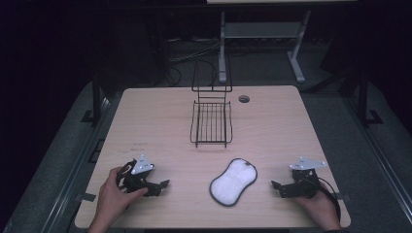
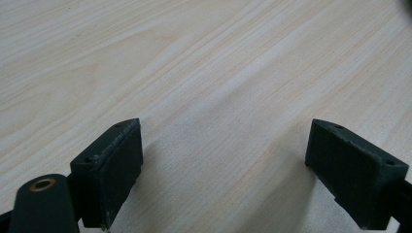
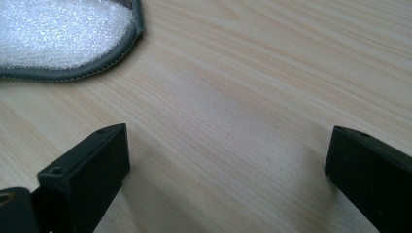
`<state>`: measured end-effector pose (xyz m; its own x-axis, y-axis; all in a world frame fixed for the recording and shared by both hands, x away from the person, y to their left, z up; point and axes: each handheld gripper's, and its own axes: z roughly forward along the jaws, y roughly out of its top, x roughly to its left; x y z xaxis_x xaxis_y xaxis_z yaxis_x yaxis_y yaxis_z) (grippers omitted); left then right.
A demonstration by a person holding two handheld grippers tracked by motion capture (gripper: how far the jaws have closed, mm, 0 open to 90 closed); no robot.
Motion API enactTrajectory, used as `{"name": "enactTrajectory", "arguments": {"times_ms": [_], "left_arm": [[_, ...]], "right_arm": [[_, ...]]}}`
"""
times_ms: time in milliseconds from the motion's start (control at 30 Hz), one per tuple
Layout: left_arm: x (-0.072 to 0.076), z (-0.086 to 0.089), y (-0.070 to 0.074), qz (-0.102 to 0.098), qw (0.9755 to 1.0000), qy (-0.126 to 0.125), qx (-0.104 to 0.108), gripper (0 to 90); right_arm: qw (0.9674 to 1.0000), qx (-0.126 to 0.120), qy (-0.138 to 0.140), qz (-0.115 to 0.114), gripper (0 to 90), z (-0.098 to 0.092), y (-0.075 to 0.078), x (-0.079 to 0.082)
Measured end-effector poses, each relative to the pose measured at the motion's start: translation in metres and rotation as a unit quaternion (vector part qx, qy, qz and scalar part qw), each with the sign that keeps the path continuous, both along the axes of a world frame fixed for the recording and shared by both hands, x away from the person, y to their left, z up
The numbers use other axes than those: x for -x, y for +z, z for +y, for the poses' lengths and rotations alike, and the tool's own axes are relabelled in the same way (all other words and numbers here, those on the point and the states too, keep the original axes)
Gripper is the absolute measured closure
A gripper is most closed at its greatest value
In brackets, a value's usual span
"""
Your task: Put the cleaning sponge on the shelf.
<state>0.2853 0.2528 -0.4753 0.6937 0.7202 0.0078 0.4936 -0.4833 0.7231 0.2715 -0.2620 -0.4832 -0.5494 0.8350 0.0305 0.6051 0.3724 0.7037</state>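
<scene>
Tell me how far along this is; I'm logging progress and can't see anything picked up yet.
Nothing looks done. The white scrubbing pad lies flat on the table, apart from the empty wire rack. The left gripper and right gripper rest low on either side of the pad, both open with bare wood between the jaws. Any grasp and any move of the pad remain.
</scene>
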Motion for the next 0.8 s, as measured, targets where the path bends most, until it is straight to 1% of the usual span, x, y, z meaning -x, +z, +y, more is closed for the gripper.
{"name": "enactTrajectory", "arguments": {"times_ms": [200,267,333,400,433,500,600,633,700,733,767,800], "left_arm": [[0.000,0.000,0.000,0.000,1.0000,0.000,0.000,12.7],[0.000,0.000,0.000,0.000,1.0000,0.000,0.000,12.7],[0.000,0.000,0.000,0.000,1.0000,0.000,0.000,12.8],[0.000,0.000,0.000,0.000,1.0000,0.000,0.000,12.8],[0.000,0.000,0.000,0.000,1.0000,0.000,0.000,12.8],[0.000,0.000,0.000,0.000,1.0000,0.000,0.000,12.8],[0.000,0.000,0.000,0.000,1.0000,0.000,0.000,12.8],[0.000,0.000,0.000,0.000,1.0000,0.000,0.000,12.8],[0.000,0.000,0.000,0.000,1.0000,0.000,0.000,12.8],[0.000,0.000,0.000,0.000,1.0000,0.000,0.000,12.8],[0.000,0.000,0.000,0.000,1.0000,0.000,0.000,12.8],[0.000,0.000,0.000,0.000,1.0000,0.000,0.000,12.8]], "right_arm": [[1.0000,0.001,-0.001,0.001,1.9,0.000,0.000,0.000],[1.0000,0.003,0.002,0.004,4.5,0.000,0.001,0.000],[1.0000,0.003,0.004,0.005,14.2,0.000,0.004,0.002],[0.9999,0.002,0.006,0.009,21.5,0.000,0.007,0.002],[0.9999,-0.001,0.008,0.012,27.3,-0.001,0.008,0.003],[0.9997,-0.009,0.012,0.017,32.0,0.000,0.011,0.003],[0.9992,-0.016,0.024,0.026,44.0,0.001,0.013,0.003],[0.9989,-0.019,0.027,0.034,48.7,0.001,0.014,0.003],[0.9984,-0.026,0.035,0.035,57.4,0.003,0.016,0.003],[0.9980,-0.030,0.038,0.040,62.4,0.003,0.018,0.003],[0.9980,-0.032,0.042,0.036,67.9,0.004,0.020,0.003],[0.9976,-0.039,0.045,0.036,77.7,0.006,0.023,0.004]]}}
